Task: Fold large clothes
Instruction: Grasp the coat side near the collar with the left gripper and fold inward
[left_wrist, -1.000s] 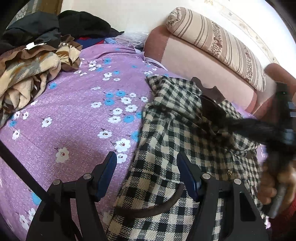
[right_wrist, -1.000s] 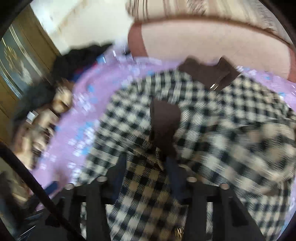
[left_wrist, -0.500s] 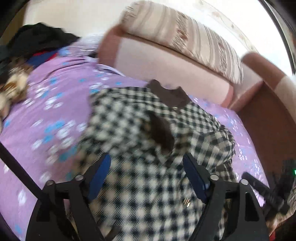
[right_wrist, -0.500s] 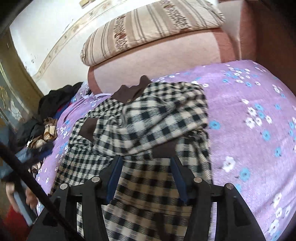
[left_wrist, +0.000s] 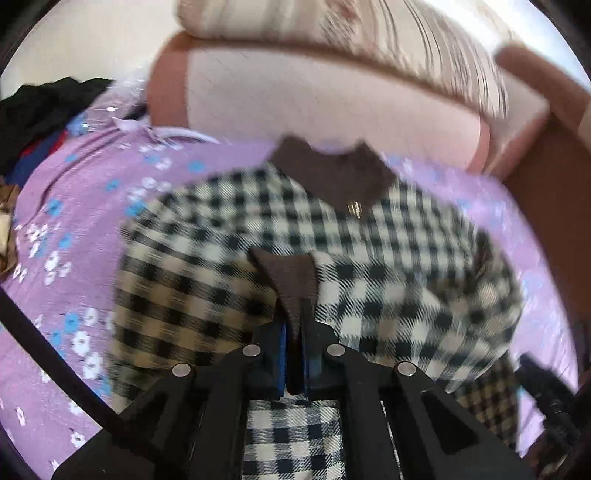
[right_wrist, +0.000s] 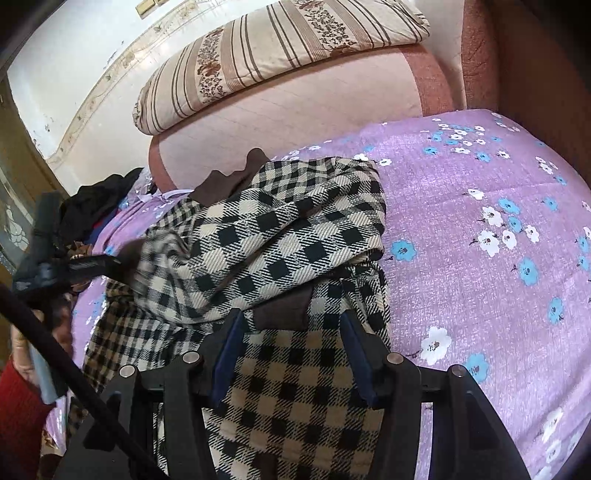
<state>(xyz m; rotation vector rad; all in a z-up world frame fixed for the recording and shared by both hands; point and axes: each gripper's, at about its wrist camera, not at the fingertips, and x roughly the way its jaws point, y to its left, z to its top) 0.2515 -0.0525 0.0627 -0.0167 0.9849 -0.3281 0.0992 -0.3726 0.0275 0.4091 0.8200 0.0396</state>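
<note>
Comparing with a second ago, we've got the left gripper (left_wrist: 295, 332) now clamped on the checked coat's (left_wrist: 369, 258) brown cuff (left_wrist: 291, 284), fingers previously wide; right gripper (right_wrist: 291, 332) hovers half open, empty.

home bedroom, floral bedsheet (right_wrist: 461, 206), striped pillow (right_wrist: 280, 55)

The left black two-finger tool (left_wrist: 294, 325), angled downward, has its blue-padded jaws pinched tight on a brown fabric cuff (left_wrist: 290, 284). The right black tool (right_wrist: 291, 350), also angled downward, holds its jaws apart, gripping nothing.
</note>
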